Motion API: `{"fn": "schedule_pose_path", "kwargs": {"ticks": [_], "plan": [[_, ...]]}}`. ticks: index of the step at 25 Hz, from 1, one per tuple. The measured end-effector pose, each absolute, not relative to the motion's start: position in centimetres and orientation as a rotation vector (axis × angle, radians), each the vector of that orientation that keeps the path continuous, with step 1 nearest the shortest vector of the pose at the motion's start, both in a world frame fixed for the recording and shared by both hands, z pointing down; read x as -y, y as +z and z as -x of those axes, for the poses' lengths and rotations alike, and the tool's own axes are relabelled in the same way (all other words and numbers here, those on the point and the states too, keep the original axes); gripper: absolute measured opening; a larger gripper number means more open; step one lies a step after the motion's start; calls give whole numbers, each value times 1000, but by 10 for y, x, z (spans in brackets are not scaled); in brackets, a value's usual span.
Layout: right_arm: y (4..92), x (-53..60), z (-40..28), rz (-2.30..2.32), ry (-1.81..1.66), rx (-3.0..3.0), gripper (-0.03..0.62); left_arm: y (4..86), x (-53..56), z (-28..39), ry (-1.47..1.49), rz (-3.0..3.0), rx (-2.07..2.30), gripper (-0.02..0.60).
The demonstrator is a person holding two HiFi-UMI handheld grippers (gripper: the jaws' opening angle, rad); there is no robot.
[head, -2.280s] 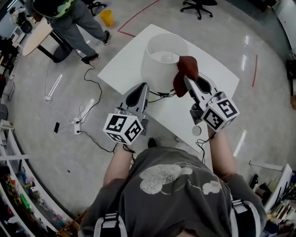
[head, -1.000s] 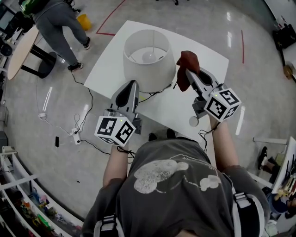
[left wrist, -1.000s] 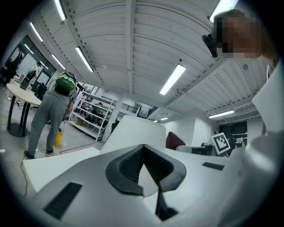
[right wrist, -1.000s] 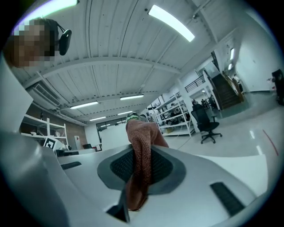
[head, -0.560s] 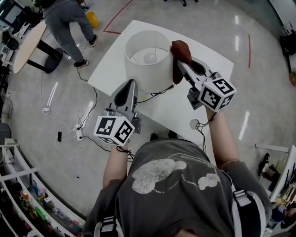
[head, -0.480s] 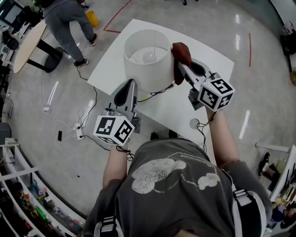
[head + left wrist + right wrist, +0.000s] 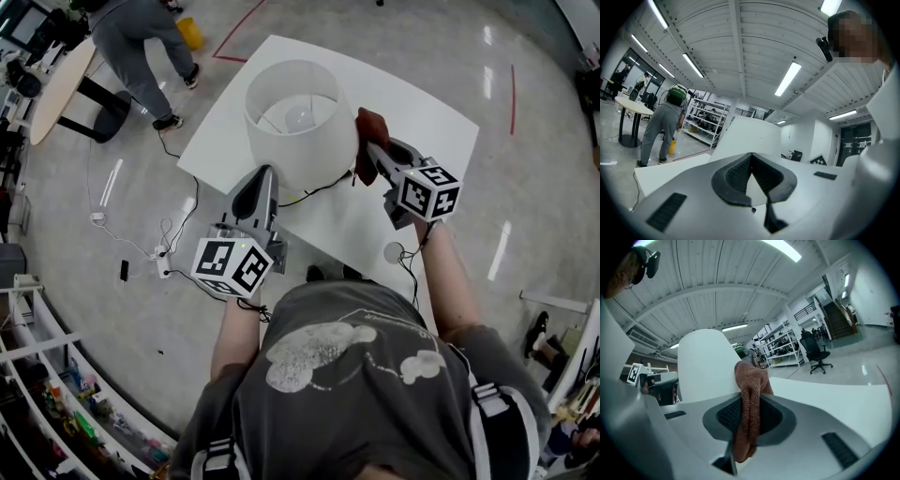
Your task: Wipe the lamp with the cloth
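Note:
A white drum lampshade (image 7: 298,122) stands on the white table (image 7: 422,103), its bulb showing from above. My right gripper (image 7: 367,150) is shut on a rust-red cloth (image 7: 368,136), and the cloth presses against the shade's right side. In the right gripper view the cloth (image 7: 749,406) hangs between the jaws, with the shade (image 7: 707,364) just behind. My left gripper (image 7: 265,178) sits low at the shade's near left, shut with nothing in it. In the left gripper view the shade (image 7: 751,137) rises beyond the shut jaws.
A black lamp cable (image 7: 314,190) runs across the table under the shade. A small white round object (image 7: 395,252) lies near the table's front edge. A person (image 7: 141,47) bends by a round table (image 7: 56,89) at the far left. Cables and a power strip (image 7: 164,267) lie on the floor.
My right gripper has brought the cloth from beside the shade onto its rim, then slid it down the right side. The left gripper has stayed in place.

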State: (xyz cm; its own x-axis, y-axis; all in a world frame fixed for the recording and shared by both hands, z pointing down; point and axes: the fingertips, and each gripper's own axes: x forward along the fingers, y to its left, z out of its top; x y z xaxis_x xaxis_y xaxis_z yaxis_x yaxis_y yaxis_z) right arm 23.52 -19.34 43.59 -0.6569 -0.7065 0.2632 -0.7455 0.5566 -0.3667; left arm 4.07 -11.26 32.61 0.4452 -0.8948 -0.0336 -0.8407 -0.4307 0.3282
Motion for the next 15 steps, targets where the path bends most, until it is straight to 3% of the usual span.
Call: {"fn": "schedule_pose_path", "kwargs": {"ticks": [7, 15], "plan": [[353, 227, -249, -1214, 492, 2875, 58, 327, 121, -29, -300, -2411, 1560, 8], [280, 255, -210, -852, 258, 3128, 58, 325, 129, -30, -322, -2392, 1595, 8]]}}
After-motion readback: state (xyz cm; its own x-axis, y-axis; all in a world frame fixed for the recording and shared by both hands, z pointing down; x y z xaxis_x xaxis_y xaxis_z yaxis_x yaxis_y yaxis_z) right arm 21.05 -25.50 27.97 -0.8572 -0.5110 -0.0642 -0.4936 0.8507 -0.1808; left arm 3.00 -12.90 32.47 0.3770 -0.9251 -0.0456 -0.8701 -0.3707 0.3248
